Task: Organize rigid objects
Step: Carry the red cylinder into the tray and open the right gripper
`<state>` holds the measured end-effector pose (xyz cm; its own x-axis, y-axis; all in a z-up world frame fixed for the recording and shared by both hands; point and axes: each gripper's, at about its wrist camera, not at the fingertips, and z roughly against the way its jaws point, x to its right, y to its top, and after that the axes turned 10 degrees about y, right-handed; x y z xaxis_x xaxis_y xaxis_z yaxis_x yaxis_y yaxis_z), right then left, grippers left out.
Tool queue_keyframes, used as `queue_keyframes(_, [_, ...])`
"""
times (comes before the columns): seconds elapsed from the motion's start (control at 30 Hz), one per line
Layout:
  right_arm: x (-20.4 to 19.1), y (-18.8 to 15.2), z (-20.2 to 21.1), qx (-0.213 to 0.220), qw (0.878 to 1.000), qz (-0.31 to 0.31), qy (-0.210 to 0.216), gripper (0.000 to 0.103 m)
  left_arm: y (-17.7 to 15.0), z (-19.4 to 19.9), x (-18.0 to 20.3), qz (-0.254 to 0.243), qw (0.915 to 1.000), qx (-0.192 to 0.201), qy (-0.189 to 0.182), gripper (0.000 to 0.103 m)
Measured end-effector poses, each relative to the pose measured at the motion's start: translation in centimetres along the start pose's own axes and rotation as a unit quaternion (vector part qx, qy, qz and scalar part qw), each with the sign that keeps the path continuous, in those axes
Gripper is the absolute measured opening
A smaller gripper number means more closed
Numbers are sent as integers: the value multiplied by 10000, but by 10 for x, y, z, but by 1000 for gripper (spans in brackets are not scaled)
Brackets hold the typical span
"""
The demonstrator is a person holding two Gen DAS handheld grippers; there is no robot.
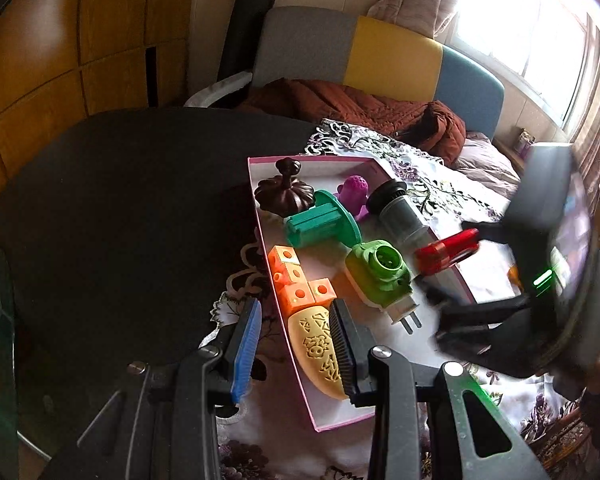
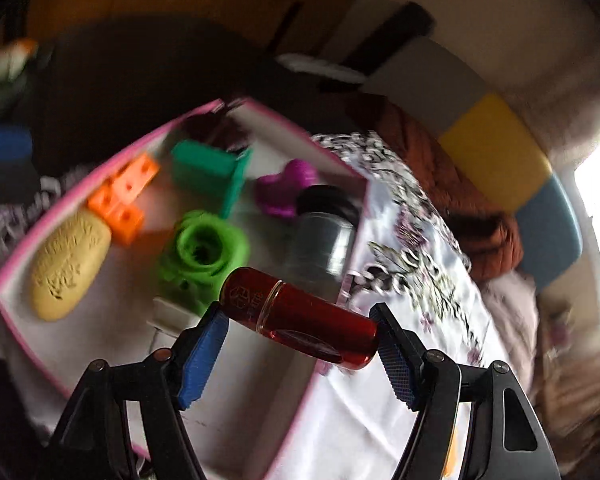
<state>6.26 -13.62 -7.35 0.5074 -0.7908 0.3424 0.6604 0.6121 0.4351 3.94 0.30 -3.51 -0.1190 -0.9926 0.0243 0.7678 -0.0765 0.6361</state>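
Ahead of both sets of jaws, a dark round table [image 1: 112, 208] carries a white floral cloth [image 1: 432, 184], and on the cloth sits a shallow pink-edged box [image 1: 260, 216]. Left gripper [image 1: 296, 344] straddles the box's near wall: blue pad outside over the cloth, black pad inside, close against a yellow perforated oval [image 1: 316, 348]; jaws part-open, whether they pinch the wall cannot be told. Beyond the left jaws, inside the box, largest first: teal spool-like piece [image 1: 320, 224], dark lidded jar [image 1: 400, 212] lying on its side, green toy camera [image 1: 380, 272] on a white plug, brown knobbed lid [image 1: 286, 192], orange pegged blocks [image 1: 296, 276], purple figure [image 1: 354, 192]. Right gripper [image 2: 300, 328] hangs above the box's near corner, jaws closed on a red cylinder [image 2: 300, 320] held crosswise, one pad at each end. Cylinder is in the air, directly in front of the green camera and the jar.
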Motion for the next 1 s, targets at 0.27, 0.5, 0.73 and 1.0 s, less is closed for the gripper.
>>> queue_keyframes(0.27, [13, 1, -11, 160, 9919, -911, 870, 73, -1, -3, -4, 58, 10000, -22, 70, 35])
queue_keyframes(0.5, [35, -9, -7, 296, 9838, -1460, 1002, 76, -2, -3, -3, 43, 9999, -25, 100, 35])
queue_keyframes(0.73, [38, -14, -2, 421, 9788, -1698, 1063, 79, -2, -1, 0, 6, 9999, 8, 160, 35])
queue_keyframes(1.0, [42, -21, 18, 715, 9753, -1821, 1024, 83, 0, 6, 5, -111, 9995, 125, 266, 35])
